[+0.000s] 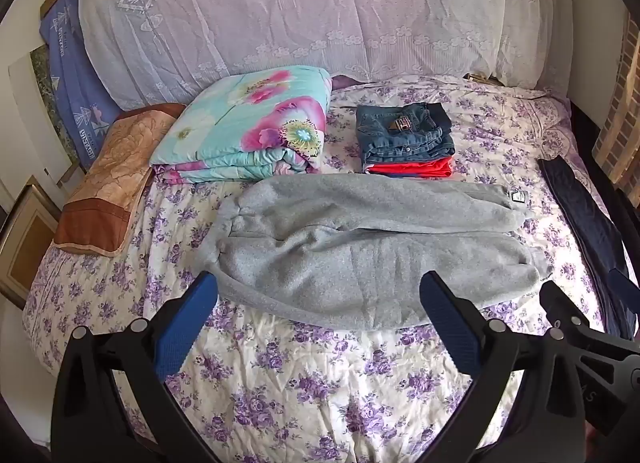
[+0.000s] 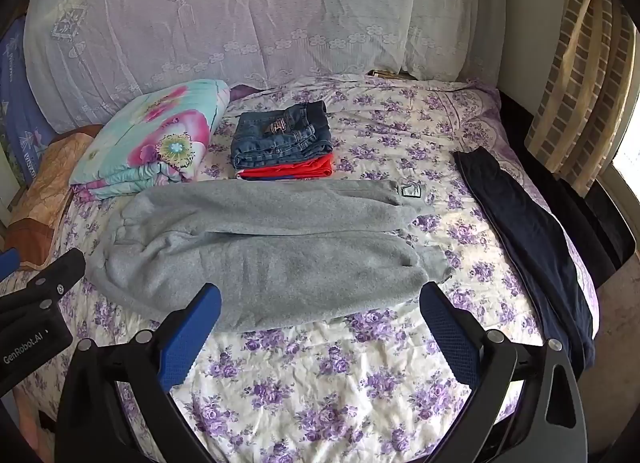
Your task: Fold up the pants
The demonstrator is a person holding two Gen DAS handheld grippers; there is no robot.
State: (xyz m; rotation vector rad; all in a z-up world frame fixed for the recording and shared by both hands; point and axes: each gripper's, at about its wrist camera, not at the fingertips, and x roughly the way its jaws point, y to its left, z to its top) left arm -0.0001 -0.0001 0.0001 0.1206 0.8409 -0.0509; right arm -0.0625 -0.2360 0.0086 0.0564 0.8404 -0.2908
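Observation:
Grey sweatpants (image 1: 360,247) lie flat on the bed, waist to the left, legs side by side running right; they also show in the right wrist view (image 2: 260,247). My left gripper (image 1: 320,287) is open and empty, hovering just before the near edge of the pants. My right gripper (image 2: 320,295) is open and empty, at the near edge of the pants toward the cuffs. The right gripper's body shows in the left wrist view (image 1: 584,335); the left gripper's body shows in the right wrist view (image 2: 36,303).
A stack of folded jeans and a red garment (image 1: 406,139) sits behind the pants. A folded floral quilt (image 1: 248,131) and a brown pillow (image 1: 112,183) lie at the left. Dark navy pants (image 2: 532,239) lie along the bed's right edge. A lace-covered headboard (image 1: 300,11) stands behind.

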